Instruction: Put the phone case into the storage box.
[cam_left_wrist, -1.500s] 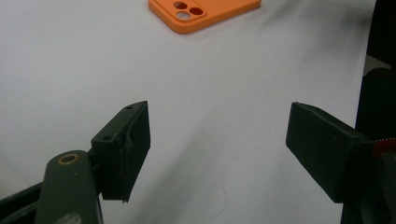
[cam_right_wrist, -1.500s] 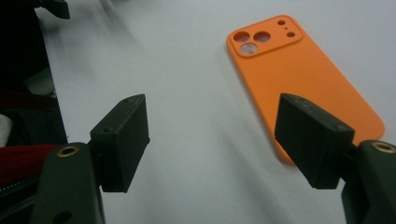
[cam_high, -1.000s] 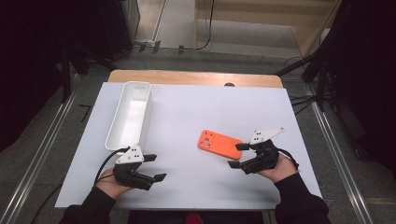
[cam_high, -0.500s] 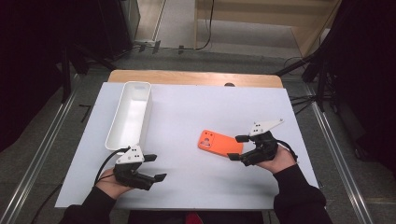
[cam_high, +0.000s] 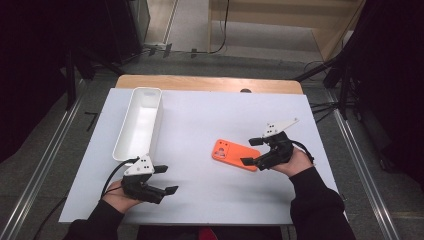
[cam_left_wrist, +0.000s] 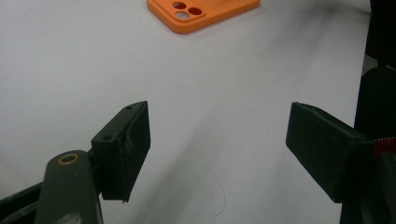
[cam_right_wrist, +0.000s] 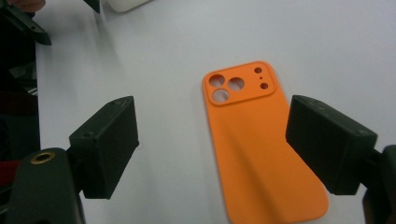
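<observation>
Orange phone case (cam_right_wrist: 254, 140) is being lined up on by the right hand-held gripper (cam_high: 255, 151), its jaws just widened and empty; closing's probably needed next; left hand-held gripper (cam_high: 164, 179) is being held open too.

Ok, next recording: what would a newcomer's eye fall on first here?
The bright orange phone case lying flat on the white table sheet, camera cutouts facing up, just ahead of the right gripper, whose jaws have just been opening and stand apart without touching it. Next, the long white rectangular tray at the sheet's far left, with the left gripper open on the near side of it, holding nothing.
</observation>
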